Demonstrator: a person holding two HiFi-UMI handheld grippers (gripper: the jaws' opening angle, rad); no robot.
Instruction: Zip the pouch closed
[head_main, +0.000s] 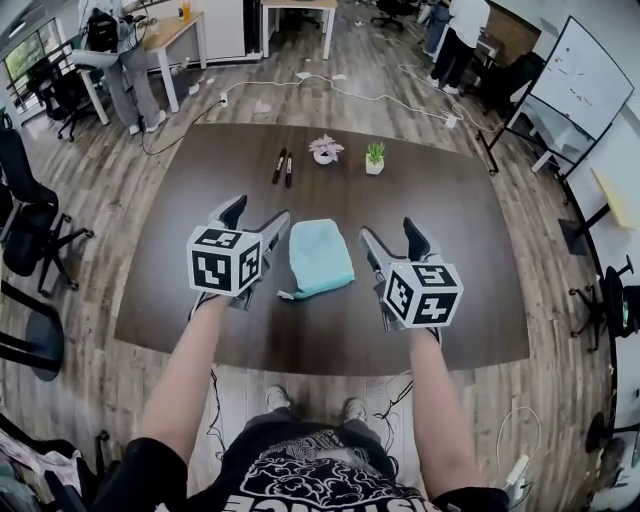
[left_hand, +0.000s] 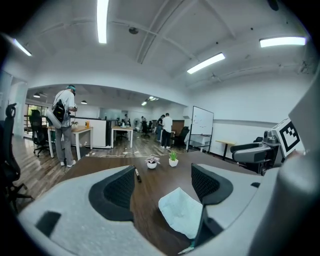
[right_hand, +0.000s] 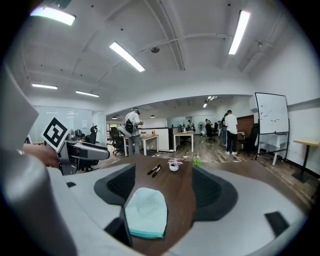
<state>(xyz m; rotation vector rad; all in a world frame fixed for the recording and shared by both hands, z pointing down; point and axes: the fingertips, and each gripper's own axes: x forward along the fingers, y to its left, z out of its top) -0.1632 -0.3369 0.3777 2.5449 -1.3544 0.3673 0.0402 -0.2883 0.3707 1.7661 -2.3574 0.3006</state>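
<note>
Head view: a dark brown table (head_main: 180, 270) fills the middle of the frame. A light teal pouch (head_main: 320, 257) lies flat at its centre, with a thin tab poking out at its lower left corner. The left gripper (head_main: 258, 213) sits just left of the pouch and the right gripper (head_main: 390, 232) just right of it. Both have their jaws spread and neither touches the pouch. Above the pouch, towards the table's far edge, lie two black markers (head_main: 283, 166), a small pink plant pot (head_main: 325, 150) and a small green plant (head_main: 375, 157). A whiteboard (head_main: 580, 80) stands at the upper right.

Left gripper view: the left gripper (left_hand: 164, 186) has its jaws released and wide apart, gripping nothing. The pouch (left_hand: 182, 212) lies on the table low and right of centre, near the right-hand jaw. The markers (left_hand: 136, 174) and the two plants (left_hand: 151, 162) (left_hand: 173, 160) sit mid-frame. The right gripper (left_hand: 270, 147) shows at the right edge. A person (left_hand: 64, 120) stands at a desk on the left.

Right gripper view: the right gripper (right_hand: 165, 185) is likewise released, jaws apart and empty. The pouch (right_hand: 146, 212) lies low and left of centre, beside the left-hand jaw, with a darker teal edge at its bottom. The left gripper (right_hand: 75, 147) shows at the left edge
</note>
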